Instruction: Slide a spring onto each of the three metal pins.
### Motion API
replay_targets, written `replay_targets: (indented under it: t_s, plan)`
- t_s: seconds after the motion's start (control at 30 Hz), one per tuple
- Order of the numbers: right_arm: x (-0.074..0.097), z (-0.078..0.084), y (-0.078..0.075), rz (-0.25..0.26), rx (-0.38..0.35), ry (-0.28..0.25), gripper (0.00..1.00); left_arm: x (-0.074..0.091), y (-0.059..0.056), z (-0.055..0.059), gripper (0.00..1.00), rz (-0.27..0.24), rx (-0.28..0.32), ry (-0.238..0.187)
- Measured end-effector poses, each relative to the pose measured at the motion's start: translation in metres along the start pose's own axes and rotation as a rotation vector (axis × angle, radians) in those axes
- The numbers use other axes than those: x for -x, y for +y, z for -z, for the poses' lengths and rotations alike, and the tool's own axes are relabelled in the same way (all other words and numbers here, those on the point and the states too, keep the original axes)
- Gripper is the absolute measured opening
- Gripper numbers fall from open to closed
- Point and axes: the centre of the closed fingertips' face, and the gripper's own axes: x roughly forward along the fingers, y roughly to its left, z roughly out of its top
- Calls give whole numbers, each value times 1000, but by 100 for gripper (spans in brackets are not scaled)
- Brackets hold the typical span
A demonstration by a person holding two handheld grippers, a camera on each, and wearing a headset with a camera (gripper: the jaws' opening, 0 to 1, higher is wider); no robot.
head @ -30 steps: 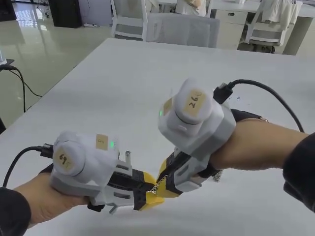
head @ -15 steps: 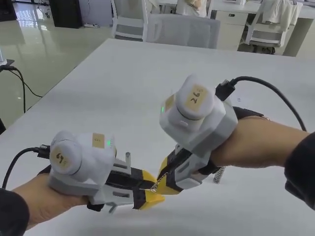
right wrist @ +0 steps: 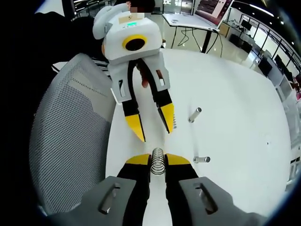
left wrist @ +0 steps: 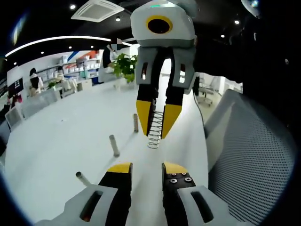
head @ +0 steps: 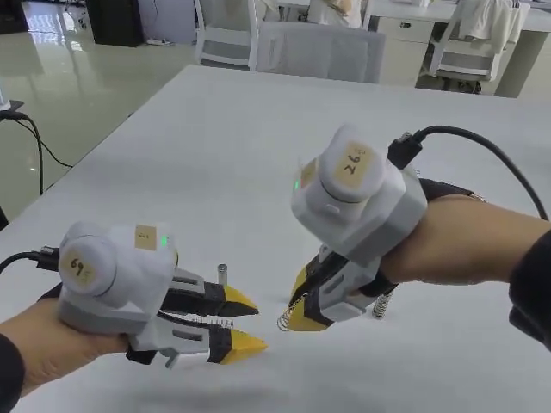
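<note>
Since a second ago the grey, yellow-tipped left gripper [head: 256,325] has drawn back to the left, away from the matching right gripper [head: 298,314]. Their tips met then and now stand well apart. The left one's jaws are spread wide and hold nothing. The right one's jaws are pinched on a small coiled steel-wire spring [head: 285,319], which pokes out past the tips, just above the white tabletop [head: 258,155].

A short, upright grey metal pin [head: 222,274] stands between the two grippers, left of the held coil and a little farther away. The spring's long axis runs along the right jaws and slants low towards the table, while the pin points straight up. The coil probably has to be tipped upright above the pin's top before it will slide on. The right gripper is the nearer one, and it already has the part.

A second loose coil [head: 381,303] lies on the table behind the right gripper. In the left gripper view, the row of pins [left wrist: 113,145] looks bare.
</note>
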Motion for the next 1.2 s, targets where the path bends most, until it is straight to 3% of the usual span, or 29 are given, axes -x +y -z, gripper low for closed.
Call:
replay_targets:
  t_s: [0.57, 0.8, 1.2]
  plan:
    - [4, 10, -12, 20, -8, 27, 8, 23, 8, 17, 34, -91, 73, -16]
    - [10, 16, -23, 43, -10, 46, 8, 33, 12, 20, 40, -128, 94, -32]
    - [21, 23, -58, 106, 3, 95, 8, 40, 10, 23, 49, -172, 150, -60]
